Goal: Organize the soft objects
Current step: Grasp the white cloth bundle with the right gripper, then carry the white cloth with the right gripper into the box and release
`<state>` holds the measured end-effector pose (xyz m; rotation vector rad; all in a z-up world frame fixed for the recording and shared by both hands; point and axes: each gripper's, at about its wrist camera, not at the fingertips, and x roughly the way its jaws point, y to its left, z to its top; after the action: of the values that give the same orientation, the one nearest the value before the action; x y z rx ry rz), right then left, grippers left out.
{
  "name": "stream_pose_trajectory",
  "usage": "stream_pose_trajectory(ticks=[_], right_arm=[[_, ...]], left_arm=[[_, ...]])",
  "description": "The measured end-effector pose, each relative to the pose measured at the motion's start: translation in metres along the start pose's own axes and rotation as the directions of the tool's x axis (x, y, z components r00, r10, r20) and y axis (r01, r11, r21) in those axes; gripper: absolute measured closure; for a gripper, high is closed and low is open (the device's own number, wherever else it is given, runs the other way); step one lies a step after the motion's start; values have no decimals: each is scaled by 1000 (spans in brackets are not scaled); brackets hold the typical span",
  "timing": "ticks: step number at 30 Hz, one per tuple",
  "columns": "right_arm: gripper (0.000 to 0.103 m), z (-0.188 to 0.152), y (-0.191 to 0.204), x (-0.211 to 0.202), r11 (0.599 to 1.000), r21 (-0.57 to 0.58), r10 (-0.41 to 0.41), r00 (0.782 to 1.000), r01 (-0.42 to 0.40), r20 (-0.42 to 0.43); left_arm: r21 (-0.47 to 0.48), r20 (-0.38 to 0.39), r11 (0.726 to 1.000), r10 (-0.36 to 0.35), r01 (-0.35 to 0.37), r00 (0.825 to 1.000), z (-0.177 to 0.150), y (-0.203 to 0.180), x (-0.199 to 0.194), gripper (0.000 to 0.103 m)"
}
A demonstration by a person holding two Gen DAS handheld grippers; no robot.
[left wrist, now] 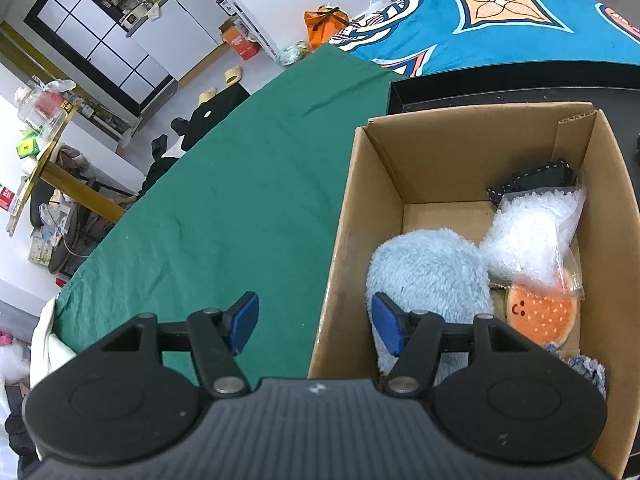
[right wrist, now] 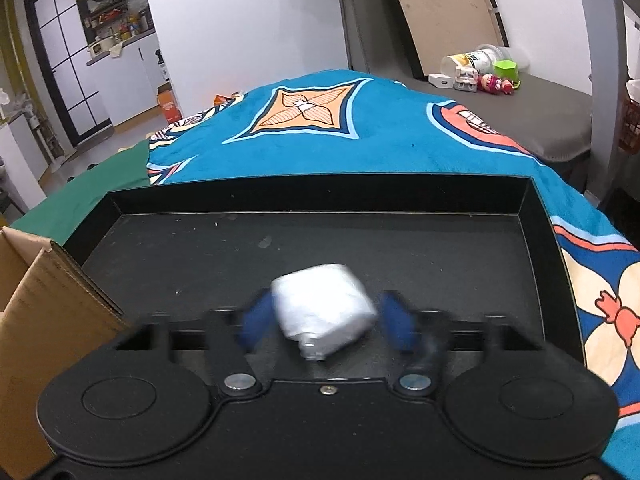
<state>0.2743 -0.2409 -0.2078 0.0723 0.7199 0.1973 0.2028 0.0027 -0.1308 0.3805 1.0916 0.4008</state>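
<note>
Pick-up step: right gripper [right wrist: 326, 320] blurred astride the white wrapped bundle [right wrist: 325, 310] on the black tray [right wrist: 536, 208]; grasp indeterminate. Left gripper [left wrist: 316, 326] spread, empty. Next: carry to cardboard box [left wrist: 340, 240].

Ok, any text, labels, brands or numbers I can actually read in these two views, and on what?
Nothing reads clearly in either view.
orange carton on the floor: white label, too small to read.
red sign at the left edge: white print, too small.
green box: dark mark, unreadable.
plastic tub lying on its side: printed label, blurred.
watermelon toy in the cardboard box: smiley face only, no words.
</note>
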Motion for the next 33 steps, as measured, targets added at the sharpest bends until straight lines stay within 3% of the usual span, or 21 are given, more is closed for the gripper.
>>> stream_pose_trajectory(ticks=[14,33], right_arm=[[55,-3,2,-29,999,10,-30,999,30,10],[55,-25,45,-89,1000,-22,1,998,0,65]], left_arm=[[-10,7,1000,-22,22,1000,-2,8,-4,39],[-103,66,979,-168,174,984,-29,42,-18,39]])
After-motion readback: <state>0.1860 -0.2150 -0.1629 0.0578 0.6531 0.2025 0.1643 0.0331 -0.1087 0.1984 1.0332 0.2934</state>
